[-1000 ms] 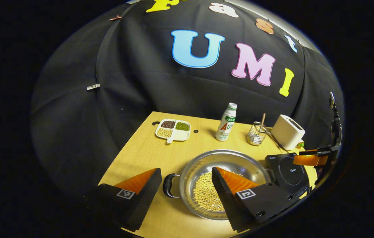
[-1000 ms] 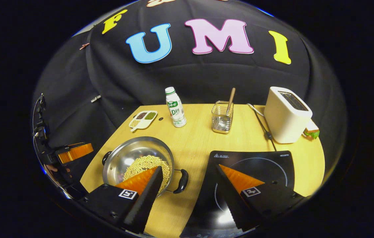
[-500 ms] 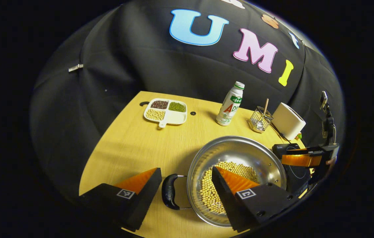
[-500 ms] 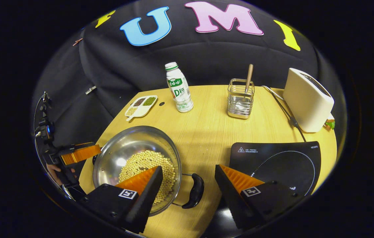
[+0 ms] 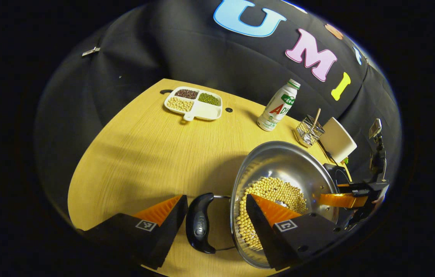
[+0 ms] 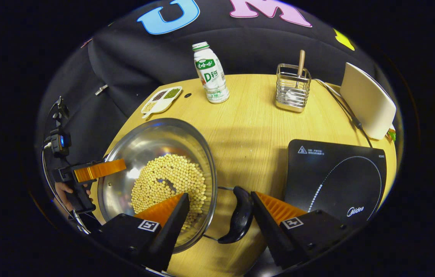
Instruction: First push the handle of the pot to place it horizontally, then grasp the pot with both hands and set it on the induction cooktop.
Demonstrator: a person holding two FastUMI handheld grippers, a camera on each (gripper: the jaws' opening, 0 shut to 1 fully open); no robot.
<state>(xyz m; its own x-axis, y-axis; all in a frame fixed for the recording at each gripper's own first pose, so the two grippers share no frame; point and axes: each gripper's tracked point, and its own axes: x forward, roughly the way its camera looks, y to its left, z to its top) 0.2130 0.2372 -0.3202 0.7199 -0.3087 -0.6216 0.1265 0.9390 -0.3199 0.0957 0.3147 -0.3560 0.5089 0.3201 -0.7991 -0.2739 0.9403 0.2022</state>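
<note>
Pot [image 5: 282, 169] rim cut off behind right tongs [image 6: 217, 215] finger.

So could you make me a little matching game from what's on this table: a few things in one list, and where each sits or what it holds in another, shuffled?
Things:
1. pot
2. wire basket
3. divided dish
4. induction cooktop

Descriptions:
A. bare black top, nothing on it
B. holds a pile of pale beans
C. has a wooden handle sticking up out of it
D. small separate portions of dark, green and pale grains

Pairs: 1-B, 2-C, 3-D, 4-A
</note>
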